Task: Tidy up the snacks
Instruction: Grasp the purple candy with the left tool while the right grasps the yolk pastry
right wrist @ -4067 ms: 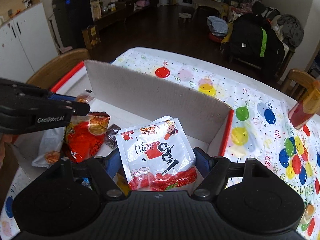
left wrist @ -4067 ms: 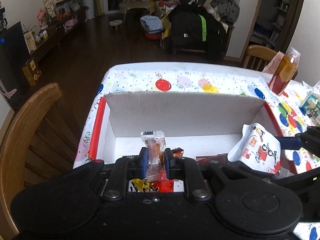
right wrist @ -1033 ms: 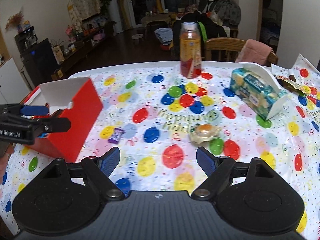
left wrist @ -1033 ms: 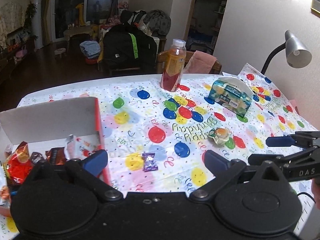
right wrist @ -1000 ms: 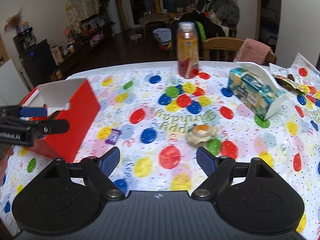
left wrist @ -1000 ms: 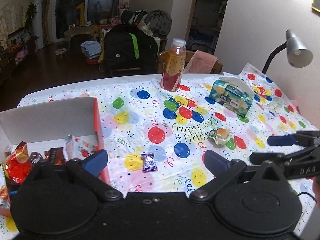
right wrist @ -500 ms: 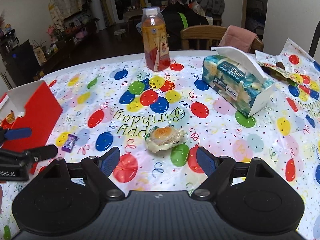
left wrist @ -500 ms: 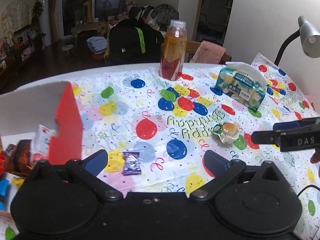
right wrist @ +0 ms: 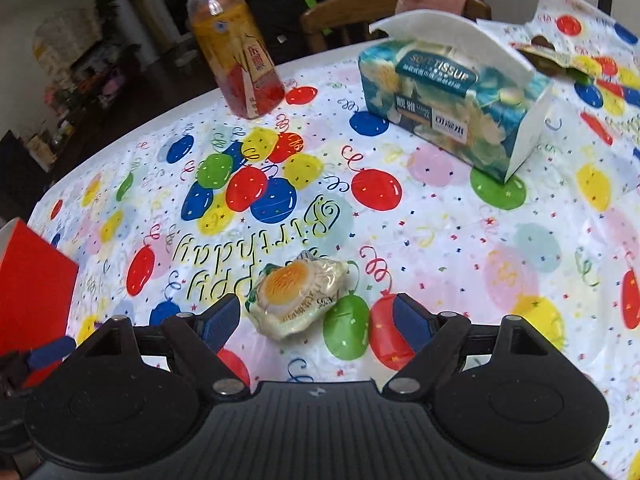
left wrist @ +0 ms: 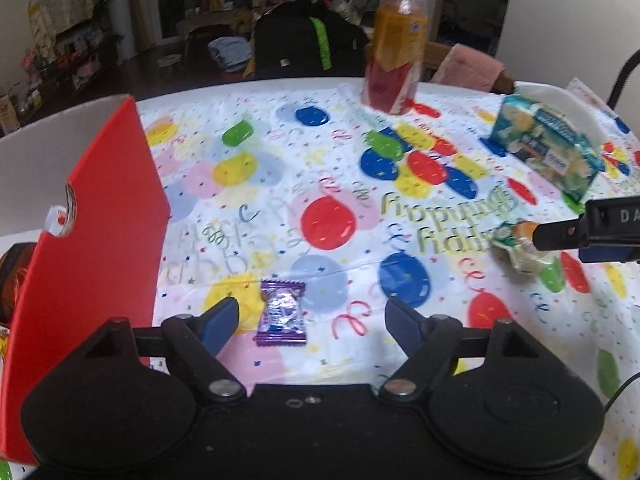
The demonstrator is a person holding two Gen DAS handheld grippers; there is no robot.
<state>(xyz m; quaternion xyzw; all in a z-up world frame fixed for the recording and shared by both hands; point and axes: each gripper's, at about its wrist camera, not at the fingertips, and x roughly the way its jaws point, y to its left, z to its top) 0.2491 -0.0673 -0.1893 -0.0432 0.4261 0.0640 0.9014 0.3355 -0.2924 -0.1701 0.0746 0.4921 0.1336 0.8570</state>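
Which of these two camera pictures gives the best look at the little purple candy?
The left wrist view: the purple candy lies whole on the tablecloth, between the open left gripper fingers. The right wrist view shows at most a purple sliver behind its own gripper.

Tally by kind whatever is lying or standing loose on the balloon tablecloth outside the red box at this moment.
Wrapped snacks: 2 (purple candy, egg-shaped snack packet)
Drink bottles: 1 (orange bottle)
Tissue boxes: 1 (blue tissue box)
Torn wrappers at the far right edge: 1, contents unclear
Total: 5
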